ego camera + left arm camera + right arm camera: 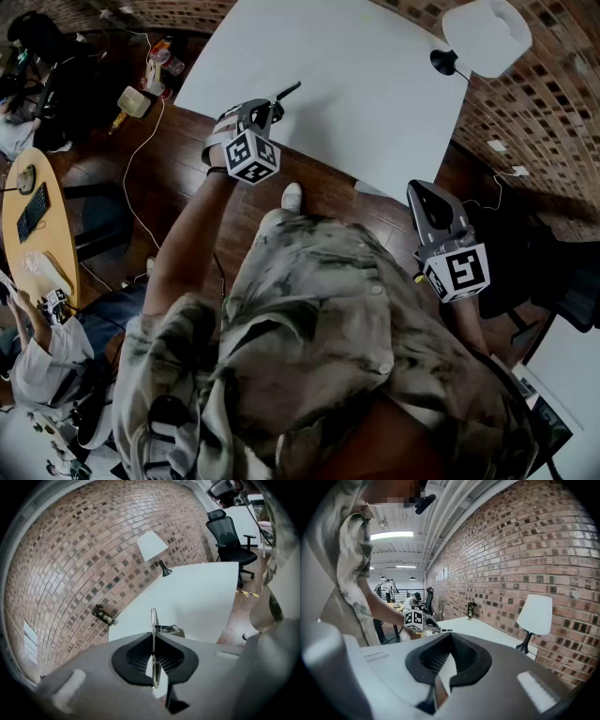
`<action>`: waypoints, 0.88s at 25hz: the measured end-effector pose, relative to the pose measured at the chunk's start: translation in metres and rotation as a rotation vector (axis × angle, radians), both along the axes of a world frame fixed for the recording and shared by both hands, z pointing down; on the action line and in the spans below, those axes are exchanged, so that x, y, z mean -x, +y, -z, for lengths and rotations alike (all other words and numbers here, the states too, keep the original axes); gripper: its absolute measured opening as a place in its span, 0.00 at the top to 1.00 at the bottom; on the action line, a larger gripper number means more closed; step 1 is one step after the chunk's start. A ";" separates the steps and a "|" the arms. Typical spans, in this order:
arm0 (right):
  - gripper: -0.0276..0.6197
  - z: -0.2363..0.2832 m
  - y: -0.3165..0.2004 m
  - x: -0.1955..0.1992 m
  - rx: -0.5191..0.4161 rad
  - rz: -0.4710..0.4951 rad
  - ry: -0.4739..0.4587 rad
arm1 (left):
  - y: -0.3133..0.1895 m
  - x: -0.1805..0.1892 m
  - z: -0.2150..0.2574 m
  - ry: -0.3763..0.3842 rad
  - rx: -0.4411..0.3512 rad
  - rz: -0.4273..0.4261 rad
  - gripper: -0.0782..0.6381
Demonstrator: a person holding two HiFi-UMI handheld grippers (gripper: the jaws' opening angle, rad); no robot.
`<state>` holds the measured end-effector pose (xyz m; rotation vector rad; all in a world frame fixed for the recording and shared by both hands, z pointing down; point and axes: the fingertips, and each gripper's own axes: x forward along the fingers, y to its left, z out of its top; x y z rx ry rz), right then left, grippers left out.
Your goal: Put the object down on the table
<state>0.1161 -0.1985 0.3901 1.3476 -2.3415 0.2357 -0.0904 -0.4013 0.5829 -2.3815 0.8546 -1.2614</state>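
Note:
My left gripper [271, 111] hangs just over the near edge of the white table [347, 66], shut on a thin flat metal object [287, 93] that sticks out past its tips over the tabletop. In the left gripper view the thin object [153, 620] stands edge-on between the closed pads, above the table [197, 597]. In the right gripper view the left gripper [425, 622] and the thin object [439, 631] show small, over the table's far end. My right gripper [429, 200] is held off the table's right side, shut with nothing in it [449, 638].
A white-shaded lamp [487, 36] stands at the table's far right corner by the brick wall. A small dark cylinder [103, 615] sits at the table's wall side. A black office chair [229, 536] stands beyond the table. People sit at a round desk [33, 220] on the left.

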 end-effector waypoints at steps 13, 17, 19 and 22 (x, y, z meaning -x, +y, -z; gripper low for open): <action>0.95 -0.024 -0.063 0.015 0.089 -0.150 -0.038 | -0.093 0.006 -0.086 -0.228 -0.114 -0.097 0.87; 0.95 -0.029 -0.063 0.003 0.125 -0.199 -0.109 | -0.090 0.001 -0.097 -0.232 -0.128 -0.109 0.85; 0.95 -0.031 -0.059 0.000 0.139 -0.209 -0.115 | -0.089 0.000 -0.097 -0.219 -0.130 -0.104 0.85; 0.95 -0.033 -0.056 -0.001 0.145 -0.199 -0.115 | -0.089 -0.002 -0.094 -0.206 -0.132 -0.102 0.83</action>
